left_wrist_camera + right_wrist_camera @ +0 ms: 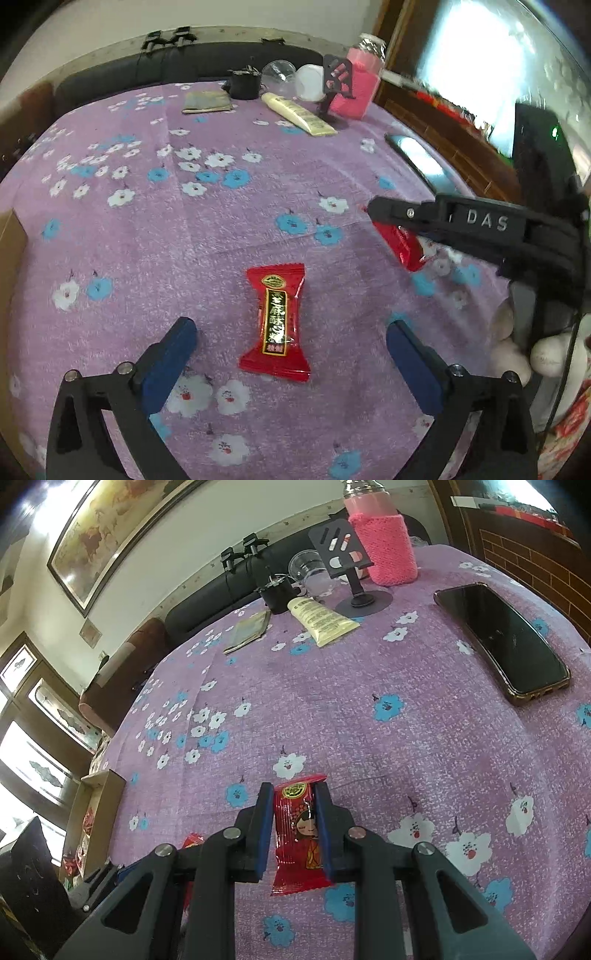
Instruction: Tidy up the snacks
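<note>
1. The surface (229, 229) is being kept bare in the middle, probably for sorting.
2. The right hand-held gripper (293, 830) is being kept clamped on a cartoon snack packet (297, 830), likely for carrying.
3. The left hand-held gripper (291, 354) is being held wide apart around a red snack packet (276, 320) lying flat, untouched.

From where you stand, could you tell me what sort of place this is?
Probably a home living room: a floral tablecloth, a dark sofa behind it and a framed painting on the wall.
</note>
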A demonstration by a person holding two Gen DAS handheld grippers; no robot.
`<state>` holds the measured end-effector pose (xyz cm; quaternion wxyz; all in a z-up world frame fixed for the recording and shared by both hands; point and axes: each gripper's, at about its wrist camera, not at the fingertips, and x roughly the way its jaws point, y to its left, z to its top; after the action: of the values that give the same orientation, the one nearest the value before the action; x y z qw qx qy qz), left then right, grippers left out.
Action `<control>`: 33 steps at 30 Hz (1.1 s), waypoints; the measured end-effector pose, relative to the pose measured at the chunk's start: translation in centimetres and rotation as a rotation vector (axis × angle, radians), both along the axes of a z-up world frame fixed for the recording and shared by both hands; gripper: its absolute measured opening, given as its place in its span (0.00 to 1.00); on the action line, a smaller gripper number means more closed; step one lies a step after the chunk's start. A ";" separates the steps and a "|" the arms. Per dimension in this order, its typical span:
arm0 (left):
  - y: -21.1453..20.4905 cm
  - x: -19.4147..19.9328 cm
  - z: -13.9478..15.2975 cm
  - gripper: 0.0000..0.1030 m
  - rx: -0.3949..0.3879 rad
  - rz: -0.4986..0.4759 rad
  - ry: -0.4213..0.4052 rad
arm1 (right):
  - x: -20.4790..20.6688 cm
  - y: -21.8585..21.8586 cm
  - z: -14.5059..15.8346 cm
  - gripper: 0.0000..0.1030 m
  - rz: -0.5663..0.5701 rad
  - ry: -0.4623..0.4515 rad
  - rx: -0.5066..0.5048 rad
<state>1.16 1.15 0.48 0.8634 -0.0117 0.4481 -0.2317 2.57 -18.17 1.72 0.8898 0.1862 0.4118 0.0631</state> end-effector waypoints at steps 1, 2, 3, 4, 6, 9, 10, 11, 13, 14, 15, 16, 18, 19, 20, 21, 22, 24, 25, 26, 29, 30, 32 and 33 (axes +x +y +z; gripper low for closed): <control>-0.1 0.0 0.0 0.99 0.006 -0.004 0.001 | 0.0 0.0 0.0 0.20 -0.002 0.002 0.002; -0.4 -0.1 0.0 0.99 0.026 -0.013 0.006 | 0.0 -0.1 -0.1 0.20 -0.003 0.003 0.004; -0.6 -0.2 0.0 0.99 0.043 -0.020 0.006 | 0.1 -0.1 -0.1 0.20 -0.005 0.006 0.006; -1.0 -0.3 -0.1 0.99 0.075 -0.030 0.004 | 0.1 -0.1 -0.1 0.20 -0.004 0.008 0.007; -2.2 -0.7 -0.5 0.99 0.184 -0.044 -0.010 | 0.1 0.0 -0.2 0.20 -0.003 0.012 0.008; -2.7 -0.6 -0.4 1.00 0.221 -0.016 0.004 | 0.1 0.0 -0.1 0.20 -0.003 0.012 0.008; -2.7 -0.4 -0.4 0.93 0.228 -0.005 0.000 | 0.1 0.0 -0.2 0.20 -0.004 0.012 0.009; -2.6 -0.2 -0.1 0.80 0.222 -0.009 -0.019 | 0.1 0.0 -0.2 0.20 -0.004 0.012 0.010; -2.7 0.3 0.3 0.57 0.227 -0.037 -0.031 | 0.2 0.1 -0.2 0.20 -0.005 0.012 0.011; -2.7 0.5 0.4 0.42 0.232 -0.049 -0.031 | 0.2 0.0 -0.2 0.20 -0.005 0.013 0.012; -2.9 0.5 0.6 0.34 0.233 -0.064 -0.027 | 0.2 0.0 -0.3 0.20 -0.005 0.015 0.013; -3.0 0.4 0.7 0.18 0.239 -0.082 -0.026 | 0.3 0.0 -0.3 0.20 -0.006 0.017 0.014; -3.0 0.2 0.9 0.17 0.226 -0.093 -0.018 | 0.2 0.0 -0.3 0.20 -0.006 0.015 0.016; -2.8 -0.1 1.0 0.17 0.211 -0.087 -0.023 | 0.2 0.0 -0.2 0.20 -0.006 0.011 0.015; -2.6 -0.3 1.1 0.17 0.200 -0.078 -0.028 | 0.1 -0.1 -0.1 0.20 -0.007 0.006 0.014; -2.2 -0.6 1.2 0.17 0.185 -0.066 -0.032 | 0.1 -0.2 0.0 0.20 -0.009 0.003 0.014; -2.0 -0.7 1.3 0.17 0.174 -0.060 -0.034 | 0.0 -0.2 0.0 0.20 -0.009 0.000 0.015; -1.3 -1.4 2.0 0.17 0.159 -0.042 -0.052 | -0.1 -0.1 0.1 0.20 -0.007 -0.007 0.017; -0.8 -1.7 2.4 0.17 0.148 -0.032 -0.060 | -0.2 -0.1 0.2 0.20 -0.005 -0.010 0.018; -0.3 -2.0 2.8 0.17 0.136 -0.025 -0.066 | -0.3 -0.1 0.3 0.20 -0.002 -0.015 0.022; 1.8 -3.3 4.5 0.17 0.099 0.022 -0.097 | -0.6 0.2 0.8 0.20 0.024 -0.039 0.041; 2.8 -4.0 5.2 0.17 0.081 0.041 -0.110 | -0.7 0.4 1.0 0.20 0.036 -0.047 0.052; 4.3 -4.8 6.0 0.17 0.062 0.070 -0.129 | -0.9 0.7 1.3 0.20 0.057 -0.057 0.069; 5.5 -5.6 6.5 0.17 0.048 0.095 -0.142 | -1.1 1.0 1.5 0.20 0.069 -0.065 0.071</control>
<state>-4.44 6.64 7.00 0.9030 0.0040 0.3901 -0.1798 1.46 -17.15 3.19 0.8928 0.2011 0.3865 0.1145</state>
